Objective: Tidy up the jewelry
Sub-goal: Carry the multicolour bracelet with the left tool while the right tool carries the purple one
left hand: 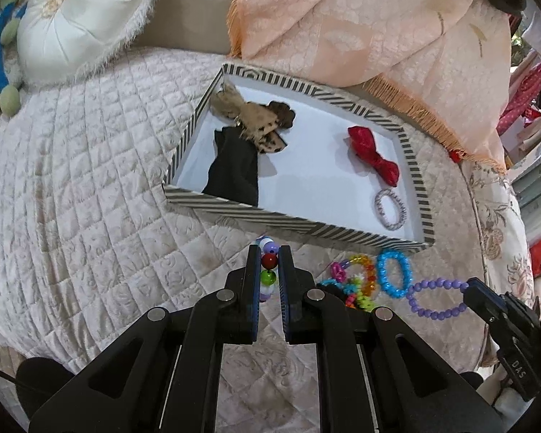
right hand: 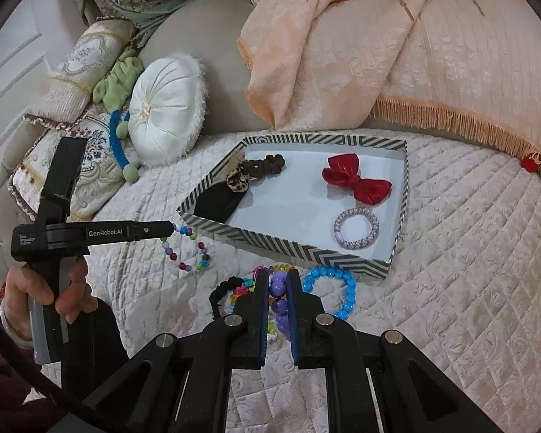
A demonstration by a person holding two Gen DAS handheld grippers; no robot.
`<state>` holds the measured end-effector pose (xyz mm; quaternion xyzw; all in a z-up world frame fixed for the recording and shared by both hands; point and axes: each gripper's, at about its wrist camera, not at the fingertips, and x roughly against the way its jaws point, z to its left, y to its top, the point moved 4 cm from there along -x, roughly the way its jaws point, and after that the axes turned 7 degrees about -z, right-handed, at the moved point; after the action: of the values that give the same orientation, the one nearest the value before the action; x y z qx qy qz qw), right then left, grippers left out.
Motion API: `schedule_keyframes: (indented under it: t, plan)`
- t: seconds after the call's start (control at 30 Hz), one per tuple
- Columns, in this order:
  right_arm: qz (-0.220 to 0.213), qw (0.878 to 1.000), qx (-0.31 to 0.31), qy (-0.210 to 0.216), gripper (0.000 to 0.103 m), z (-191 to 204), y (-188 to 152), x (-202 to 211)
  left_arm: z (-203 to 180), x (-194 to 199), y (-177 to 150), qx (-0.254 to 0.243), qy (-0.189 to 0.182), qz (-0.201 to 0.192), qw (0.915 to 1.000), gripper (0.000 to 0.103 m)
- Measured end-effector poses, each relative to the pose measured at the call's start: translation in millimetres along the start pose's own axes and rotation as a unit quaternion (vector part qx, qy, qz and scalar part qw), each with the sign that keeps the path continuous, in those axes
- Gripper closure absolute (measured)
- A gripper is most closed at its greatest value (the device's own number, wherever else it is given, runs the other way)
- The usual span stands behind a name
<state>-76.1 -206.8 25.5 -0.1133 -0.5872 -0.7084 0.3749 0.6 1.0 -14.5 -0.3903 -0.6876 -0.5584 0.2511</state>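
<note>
A striped tray (left hand: 292, 222) (right hand: 288, 249) lies on the quilted bed. It holds a red bow (left hand: 373, 153) (right hand: 357, 180), a grey coil hair tie (left hand: 391, 209) (right hand: 356, 229), a brown scrunchie (left hand: 281, 113) (right hand: 267, 164), a leopard piece and a black cloth. My left gripper (left hand: 269, 258) (right hand: 173, 229) is shut on a multicoloured bead bracelet (left hand: 269, 260) (right hand: 187, 249) just in front of the tray. My right gripper (right hand: 278, 281) (left hand: 469, 288) is shut on a purple bead bracelet (right hand: 279, 288) (left hand: 436, 297). A blue bead bracelet (left hand: 395, 272) (right hand: 333, 290) and a pile of bright bracelets (left hand: 357, 283) (right hand: 241, 288) lie between them.
A white round cushion (left hand: 83, 18) (right hand: 166, 108) and a blue-and-green toy (right hand: 121, 137) lie at the back left. A peach fringed blanket (left hand: 378, 36) (right hand: 396, 54) is heaped behind the tray. A small red object (right hand: 530, 162) lies at the right.
</note>
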Motion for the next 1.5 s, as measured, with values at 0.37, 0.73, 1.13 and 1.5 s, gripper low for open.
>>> schedule_keyframes:
  t: [0.37,0.73,1.13,1.5]
  plan:
    - [-0.012,1.000,0.011,0.001,0.094,7,13,14,-10,27,14,-0.015,-0.001,-0.026,0.9996,0.095]
    - [-0.021,1.000,0.021,0.000,0.094,14,31,24,-24,47,30,-0.034,0.000,-0.049,0.9982,0.095]
    - [-0.023,0.999,0.026,-0.002,0.094,11,55,15,-40,42,48,-0.054,0.001,-0.056,0.9969,0.095]
    - [-0.005,1.000,0.021,-0.006,0.094,-1,75,-24,-59,8,64,-0.060,-0.003,-0.038,0.9975,0.095]
